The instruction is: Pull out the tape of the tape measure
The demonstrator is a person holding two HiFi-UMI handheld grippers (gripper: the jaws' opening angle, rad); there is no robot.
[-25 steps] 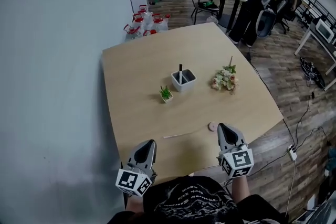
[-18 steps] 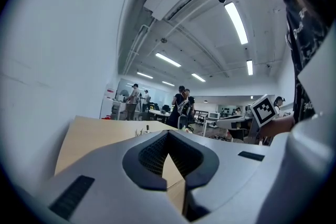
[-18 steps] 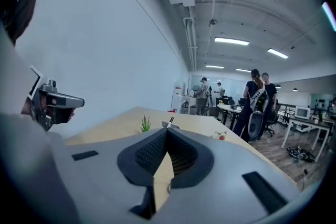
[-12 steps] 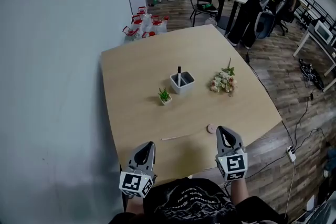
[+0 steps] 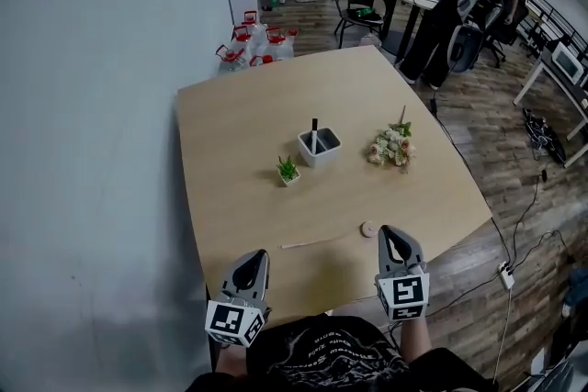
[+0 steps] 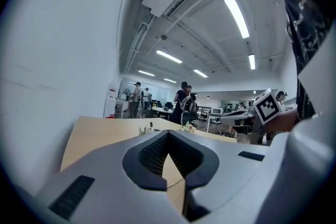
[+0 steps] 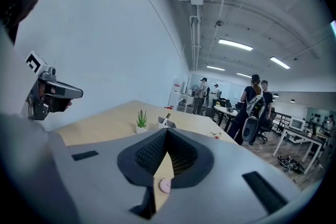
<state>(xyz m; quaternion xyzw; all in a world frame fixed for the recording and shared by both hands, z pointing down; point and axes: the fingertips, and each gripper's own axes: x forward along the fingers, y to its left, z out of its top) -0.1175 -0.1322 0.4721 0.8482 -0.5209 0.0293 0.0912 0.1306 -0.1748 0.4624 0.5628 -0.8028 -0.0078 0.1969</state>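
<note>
Grippers first. Found the left gripper [image 5: 252, 256] fully shut, jaws pressed together with nothing between them, hovering over the near edge of the table [image 5: 230, 115]. Found the right gripper [image 5: 393, 234] shut just as tightly and likewise empty, its tip just beside the tape measure [image 5: 367, 229], contact impossible to judge. Saw the small pink round tape measure lying near the table's front edge, with a thin pale strip of tape [image 5: 317, 240] stretched out from it toward the left. Only in the head view made out the whole layout: potted plant [image 5: 289, 168], white pen holder [image 5: 319, 145] and bunch of flowers [image 5: 390, 145] at mid-table, water jugs [image 5: 253, 41] on the floor past the far edge. In the right gripper view caught the tape measure low in the notch behind the closed jaws, plus the left gripper off to one side. In the left gripper view saw only tabletop through that notch, along with the right gripper's marker cube [image 6: 269, 106].
</note>
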